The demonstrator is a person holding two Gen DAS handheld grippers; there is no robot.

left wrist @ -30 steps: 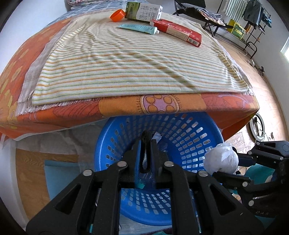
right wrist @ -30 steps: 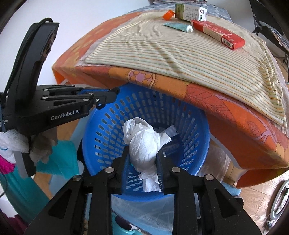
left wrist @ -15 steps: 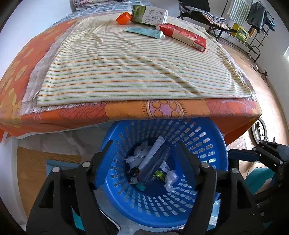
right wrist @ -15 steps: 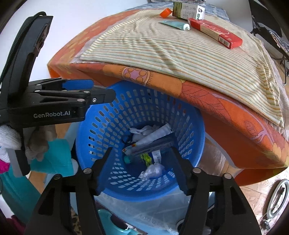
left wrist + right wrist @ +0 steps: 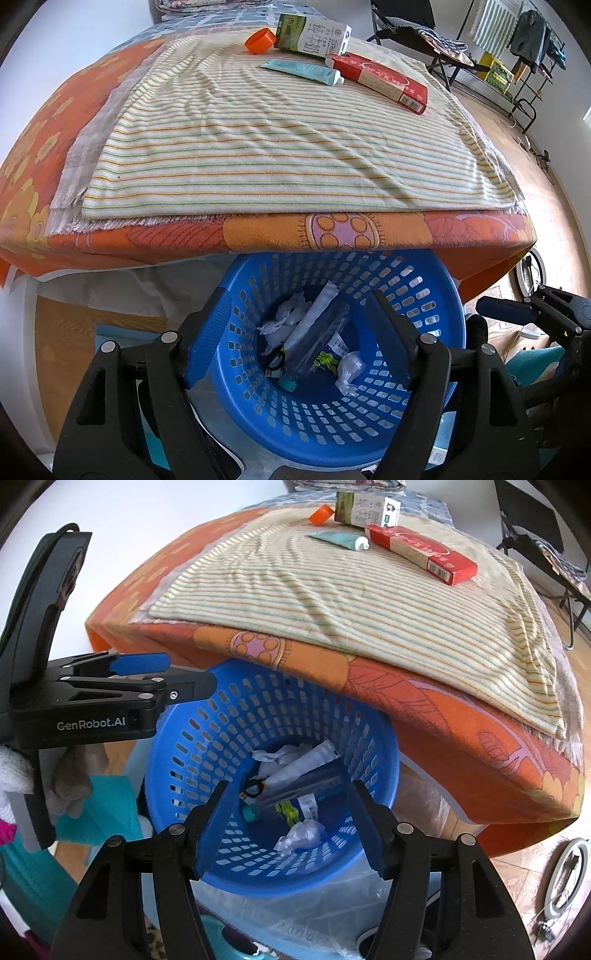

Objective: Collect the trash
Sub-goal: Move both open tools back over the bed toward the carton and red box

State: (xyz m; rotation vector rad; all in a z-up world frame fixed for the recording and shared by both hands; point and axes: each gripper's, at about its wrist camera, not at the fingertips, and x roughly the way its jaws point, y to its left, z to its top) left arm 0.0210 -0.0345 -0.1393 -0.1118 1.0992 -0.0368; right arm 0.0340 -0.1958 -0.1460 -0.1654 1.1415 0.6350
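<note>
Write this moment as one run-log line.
left gripper: open, empty | right gripper: open, empty | blue basket: holds trash | table: orange cap, carton, tube, red box

Bright daylight, sharp, fisheye-warped edges.

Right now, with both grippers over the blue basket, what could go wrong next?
The blue basket sits partly under the table's overhanging orange cloth; lifting either gripper straight up might snag it. The remaining items, the red box, tube, carton and orange cap, lie at the far edge, so a careless reach could push them off.
</note>
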